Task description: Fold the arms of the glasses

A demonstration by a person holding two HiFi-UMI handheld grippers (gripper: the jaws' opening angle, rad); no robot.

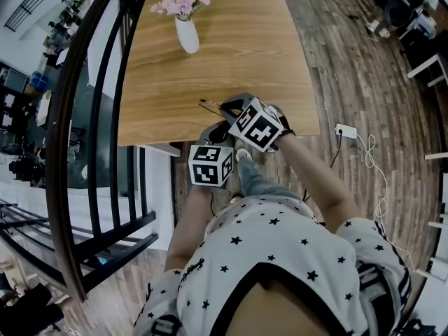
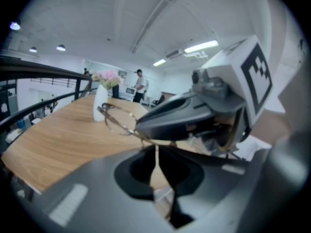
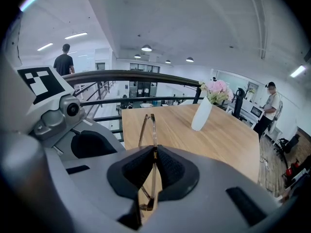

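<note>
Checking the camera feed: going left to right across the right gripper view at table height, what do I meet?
left gripper → glasses → white vase with pink flowers → standing person at the far right

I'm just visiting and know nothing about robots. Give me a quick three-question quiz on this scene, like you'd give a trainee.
1. True or false: the white vase stands on the wooden table.
2. What do the fingers of the right gripper pinch? A a pen, B the glasses, C a spoon.
3. Fill in: the flowers are ___.
Key: 1 true; 2 B; 3 pink.
</note>
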